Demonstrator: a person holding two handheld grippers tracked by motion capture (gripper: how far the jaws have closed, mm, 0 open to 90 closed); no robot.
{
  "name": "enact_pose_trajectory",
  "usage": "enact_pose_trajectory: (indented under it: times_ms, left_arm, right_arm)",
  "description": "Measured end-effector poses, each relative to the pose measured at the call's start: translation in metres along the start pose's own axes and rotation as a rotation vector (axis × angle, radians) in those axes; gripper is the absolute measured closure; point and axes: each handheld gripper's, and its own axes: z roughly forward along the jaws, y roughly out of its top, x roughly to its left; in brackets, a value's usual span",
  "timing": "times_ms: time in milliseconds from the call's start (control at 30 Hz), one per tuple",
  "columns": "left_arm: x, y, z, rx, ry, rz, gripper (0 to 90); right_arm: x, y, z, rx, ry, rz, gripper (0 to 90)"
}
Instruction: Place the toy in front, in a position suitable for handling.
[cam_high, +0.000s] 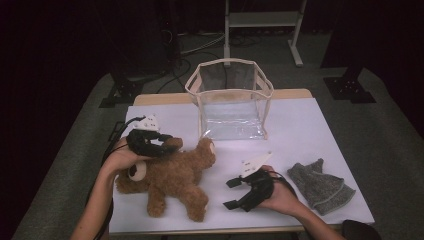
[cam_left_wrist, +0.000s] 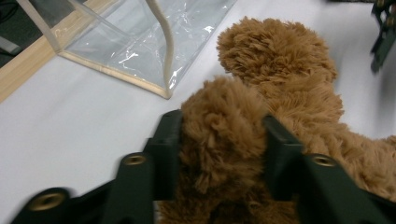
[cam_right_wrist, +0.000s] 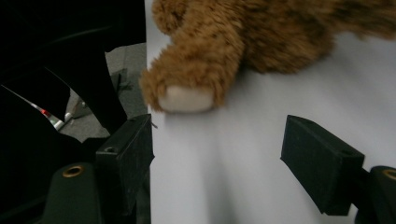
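A brown teddy bear (cam_high: 170, 175) lies on its side on the white table (cam_high: 300, 130), head toward the clear bag. My left gripper (cam_high: 165, 147) reaches over its back from the left. In the left gripper view the two black jaws press into either side of a plush limb (cam_left_wrist: 222, 140), so my left gripper (cam_left_wrist: 222, 123) is shut on it. To the right of the bear's legs, my right gripper (cam_high: 231, 194) is open and holds nothing. In the right gripper view the bear's foot with its cream sole (cam_right_wrist: 184, 99) lies just beyond my open right gripper (cam_right_wrist: 217, 149).
A clear plastic bag (cam_high: 230, 100) with cream trim stands open at the back middle of the table. A grey knit hat (cam_high: 320, 187) lies at the front right. The table's front edge (cam_right_wrist: 148, 186) runs close by the right gripper's left jaw.
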Motion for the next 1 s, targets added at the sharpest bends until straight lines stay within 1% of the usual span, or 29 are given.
enact_pose_trajectory:
  times_ms: [33, 67, 100, 133, 167, 267, 300, 333, 367, 400, 433, 500, 533, 567, 600, 633, 667, 700, 733, 767, 800, 833, 867, 900, 1000]
  left_arm:
    - [0.000, 0.000, 0.000, 0.003, 0.001, 0.002, 59.4]
    - [-0.001, 0.001, 0.000, 0.002, 0.013, 0.010, 65.3]
    - [-0.001, 0.001, 0.000, 0.002, 0.013, 0.010, 67.0]
    - [-0.002, 0.001, 0.000, 0.005, 0.015, 0.014, 68.0]
    - [-0.002, 0.001, 0.000, 0.005, 0.015, 0.014, 68.4]
    - [-0.002, 0.000, -0.002, -0.003, 0.012, 0.010, 69.5]
    - [-0.003, 0.000, -0.002, -0.007, 0.012, 0.004, 69.5]
    - [-0.003, -0.001, -0.003, -0.011, 0.015, 0.004, 69.8]
    - [-0.004, -0.002, -0.003, -0.013, 0.016, 0.005, 69.8]
    - [-0.004, -0.002, -0.003, -0.013, 0.016, 0.005, 69.8]
    - [-0.005, -0.002, -0.004, -0.020, 0.014, 0.006, 69.8]
    - [-0.006, -0.003, -0.004, -0.027, 0.011, 0.001, 69.8]
    - [-0.006, -0.003, -0.004, -0.027, 0.011, 0.001, 69.8]
    - [-0.006, -0.004, -0.005, -0.032, 0.013, -0.007, 69.8]
    - [-0.005, -0.004, -0.006, -0.038, 0.021, -0.015, 69.9]
    - [-0.005, -0.004, -0.006, -0.038, 0.021, -0.015, 70.4]
    - [-0.005, -0.006, -0.008, -0.050, 0.030, -0.023, 71.2]
    - [-0.005, -0.006, -0.008, -0.050, 0.030, -0.023, 71.6]
    - [-0.005, -0.006, -0.009, -0.064, 0.025, -0.031, 71.6]
    - [-0.004, -0.007, -0.011, -0.074, 0.030, -0.034, 72.1]
    - [-0.004, -0.007, -0.012, -0.081, 0.030, -0.036, 72.6]
    - [-0.003, -0.008, -0.014, -0.091, 0.025, -0.041, 72.9]
    - [-0.002, -0.009, -0.017, -0.107, 0.034, -0.048, 73.6]
    - [-0.002, -0.009, -0.017, -0.107, 0.034, -0.048, 73.9]
    - [0.000, -0.011, -0.025, -0.143, 0.052, -0.073, 74.4]
  right_arm:
    - [0.000, 0.000, 0.000, 0.000, 0.000, 0.000, 23.7]
    - [0.004, 0.009, 0.016, 0.012, 0.009, -0.015, 23.7]
    - [0.004, 0.009, 0.016, 0.012, 0.009, -0.015, 23.7]
    - [0.007, 0.017, 0.029, 0.019, 0.028, -0.018, 23.4]
    - [0.007, 0.017, 0.029, 0.019, 0.028, -0.018, 23.4]
    - [0.011, 0.025, 0.045, 0.038, 0.021, -0.029, 23.4]
    - [0.012, 0.027, 0.049, 0.042, 0.018, -0.023, 23.4]
    - [0.012, 0.030, 0.057, 0.054, 0.021, 0.002, 23.4]
    - [0.012, 0.031, 0.060, 0.055, 0.033, 0.017, 23.4]
    - [0.012, 0.031, 0.060, 0.055, 0.033, 0.017, 23.4]
    - [0.013, 0.033, 0.071, 0.085, 0.042, 0.018, 23.4]
    - [0.015, 0.034, 0.080, 0.112, 0.014, 0.005, 24.6]
    - [0.015, 0.034, 0.080, 0.112, 0.014, 0.005, 24.6]
    - [0.014, 0.034, 0.084, 0.119, 0.014, 0.011, 26.5]
    - [0.010, 0.034, 0.089, 0.124, 0.031, 0.044, 39.3]
    - [0.010, 0.034, 0.089, 0.124, 0.031, 0.044, 39.3]
    - [0.006, 0.035, 0.087, 0.116, 0.047, 0.076, 52.4]
    - [0.006, 0.035, 0.087, 0.116, 0.047, 0.076, 52.4]
    - [0.005, 0.036, 0.086, 0.122, 0.053, 0.073, 54.6]
    - [0.005, 0.037, 0.084, 0.132, 0.058, 0.073, 57.3]
    - [0.006, 0.040, 0.081, 0.139, 0.051, 0.060, 59.7]
    - [0.007, 0.042, 0.080, 0.144, 0.055, 0.053, 61.0]
    - [0.010, 0.048, 0.075, 0.146, 0.043, 0.026, 63.0]
    - [0.010, 0.048, 0.075, 0.146, 0.043, 0.026, 63.0]
    - [0.010, 0.055, 0.067, 0.133, 0.046, 0.012, 64.1]
